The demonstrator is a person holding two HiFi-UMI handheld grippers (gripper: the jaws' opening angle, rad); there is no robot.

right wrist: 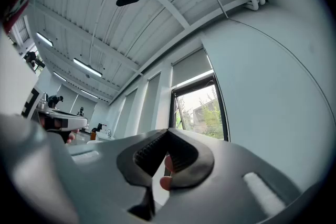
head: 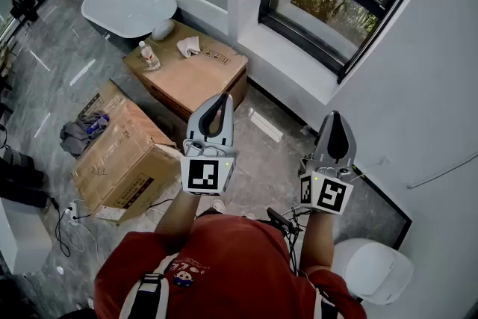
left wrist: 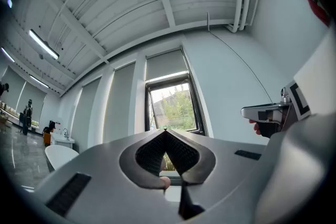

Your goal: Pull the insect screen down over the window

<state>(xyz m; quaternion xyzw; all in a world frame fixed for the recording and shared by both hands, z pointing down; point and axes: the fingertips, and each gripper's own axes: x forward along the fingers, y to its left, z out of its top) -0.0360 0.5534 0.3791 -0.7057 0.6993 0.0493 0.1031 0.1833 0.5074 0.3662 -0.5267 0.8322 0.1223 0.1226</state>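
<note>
2 tools are held up in front of the person, well apart from the window set in the wall above a deep sill. The left tool has its jaws pressed together on nothing, and so does the right tool.

The insect screen is not yet down, as the glass shows bare. A grey panel sits at the frame's top edge, though I cannot tell whether that is the screen.

Likely risks:
- With jaws together neither tool can take the screen's lower edge, so a reach without opening would only knock it.
- A 1-sided pull could skew the screen in its tracks.
- A weak grip could let it spring back up.
- The cardboard box on the floor by the wall may crowd the approach.
</note>
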